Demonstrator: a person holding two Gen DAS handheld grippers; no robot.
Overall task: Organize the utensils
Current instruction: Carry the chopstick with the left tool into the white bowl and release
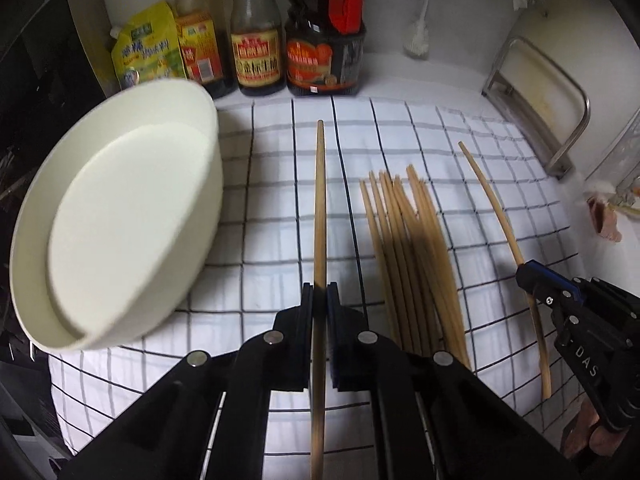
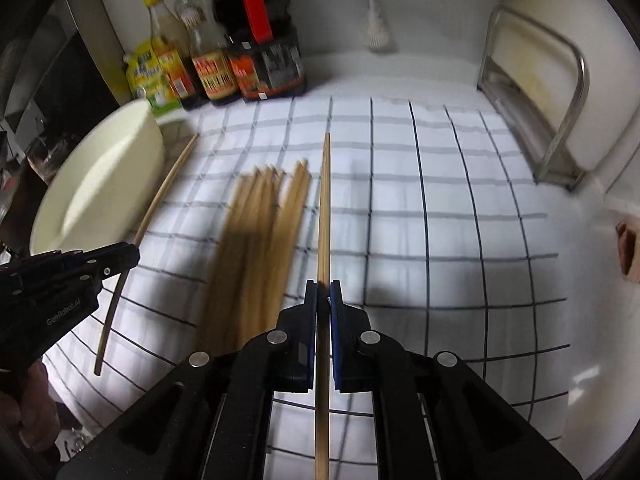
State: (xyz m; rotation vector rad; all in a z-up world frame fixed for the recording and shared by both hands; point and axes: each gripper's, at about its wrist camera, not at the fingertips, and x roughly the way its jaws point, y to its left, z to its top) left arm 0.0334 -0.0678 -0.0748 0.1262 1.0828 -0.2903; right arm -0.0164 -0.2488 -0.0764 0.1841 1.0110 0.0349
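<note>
– Both holding?
– Yes. The left gripper (image 1: 320,292) is clamped on one chopstick (image 1: 319,208), the right gripper (image 2: 323,288) on another (image 2: 324,208), either side of the pile (image 2: 256,248) on the checked cloth (image 2: 440,220).
– Room?
– Bowl (image 1: 120,216) crowds the pile's left; the cloth right of it lies open up to the rack (image 2: 560,120).

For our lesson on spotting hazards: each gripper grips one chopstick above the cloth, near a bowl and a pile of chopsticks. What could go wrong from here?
1. Each chopstick is pinched at one spot only, with long ends free, so it may pivot or slip from the jaws.
2. The left gripper is close to the bowl; a swing could knock it.
3. The right gripper is beside the pile; lowering carelessly could scatter it.
</note>
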